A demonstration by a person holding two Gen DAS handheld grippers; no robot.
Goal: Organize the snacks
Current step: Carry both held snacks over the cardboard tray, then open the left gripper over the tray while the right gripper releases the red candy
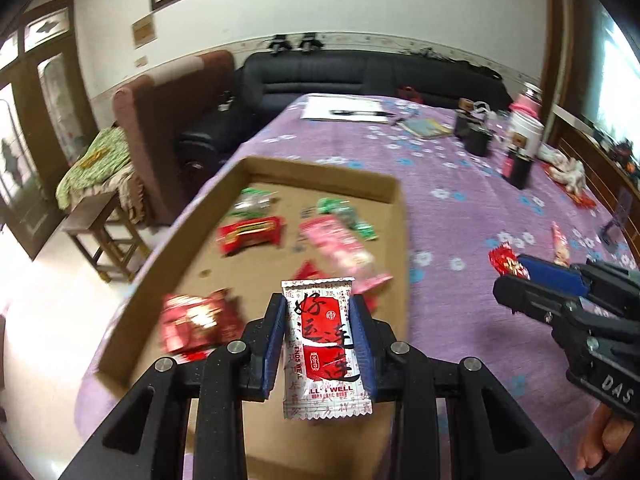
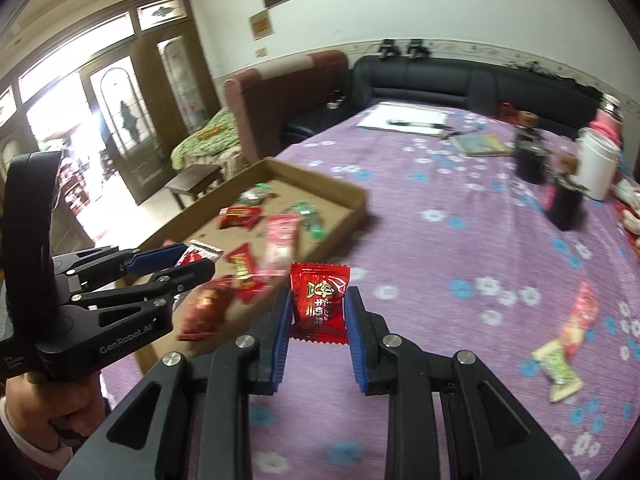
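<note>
The left gripper (image 1: 320, 344) is held above the near end of the cardboard tray (image 1: 396, 216), and a silver-and-red snack packet (image 1: 324, 348) is pinched upright between its blue-padded fingers (image 1: 276, 344). The packet is carried clear of the tray floor.

The right gripper (image 2: 318, 336) is positioned over the purple flowered cloth (image 2: 440, 260) covering the surface, just beside the tray's right wall. A small red candy wrapper (image 2: 318, 300) is clamped between its fingers (image 2: 356, 344); the wrapper's crimped top edge projects past the fingertips.

Several snacks are contained in the tray: a red bar (image 1: 250, 234), a pink packet (image 1: 340, 248), green-wrapped candies (image 1: 346, 214) and dark red packets (image 1: 192, 320) at the near left corner. Motion blur prevents their labels from being read.

Two snacks are located on the cloth outside the tray, well apart from it on the right: a red-and-pink packet (image 2: 580, 312) and a green-and-cream packet (image 2: 558, 368).
</note>
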